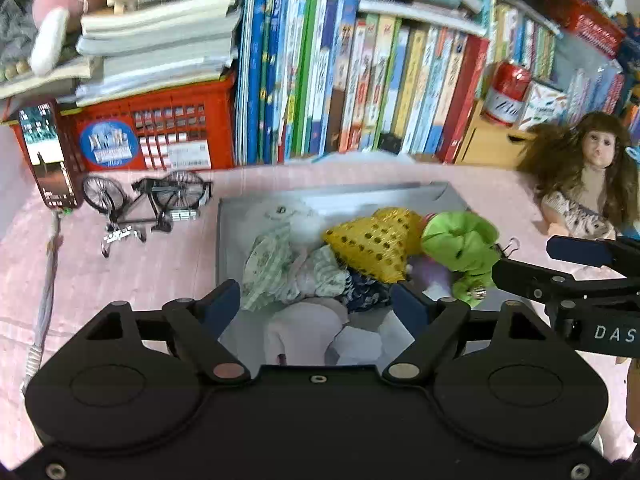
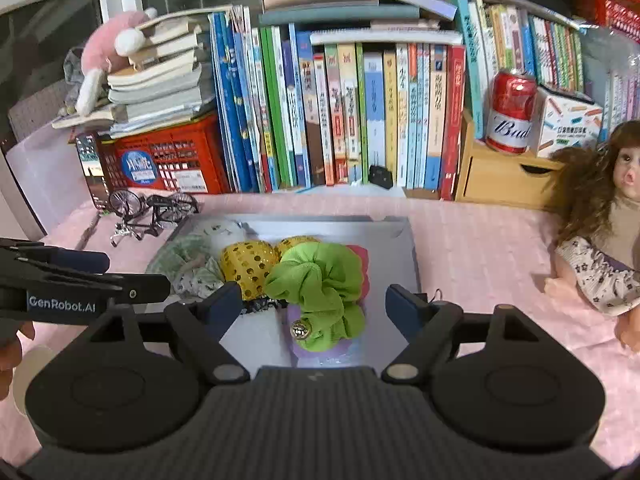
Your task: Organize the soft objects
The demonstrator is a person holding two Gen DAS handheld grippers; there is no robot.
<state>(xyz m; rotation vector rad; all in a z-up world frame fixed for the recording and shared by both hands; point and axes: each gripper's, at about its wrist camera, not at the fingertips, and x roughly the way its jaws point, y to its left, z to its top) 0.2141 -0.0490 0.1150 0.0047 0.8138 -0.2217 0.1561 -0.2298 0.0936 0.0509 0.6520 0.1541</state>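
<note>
Right wrist view showed the grey box [image 2: 400, 248] on the pink cloth, holding the green soft toy [image 2: 316, 280] and yellow sequinned one [image 2: 248, 264] just ahead of the right gripper [image 2: 314, 306], spread wide, pinching nothing. The left gripper [image 1: 316, 300], marked "GenRobot.AI", likewise gaped empty.

Soft, even daylight fills the room, bright on the pink cloth [image 2: 480, 240] and washing the grey tray [image 2: 404, 248] pale with glare. Shadows are faint. The left wrist view is smeared with motion blur, worst over the books [image 1: 360, 80]; the right is sharper. Both bow hard at their edges, the corners falling black
</note>
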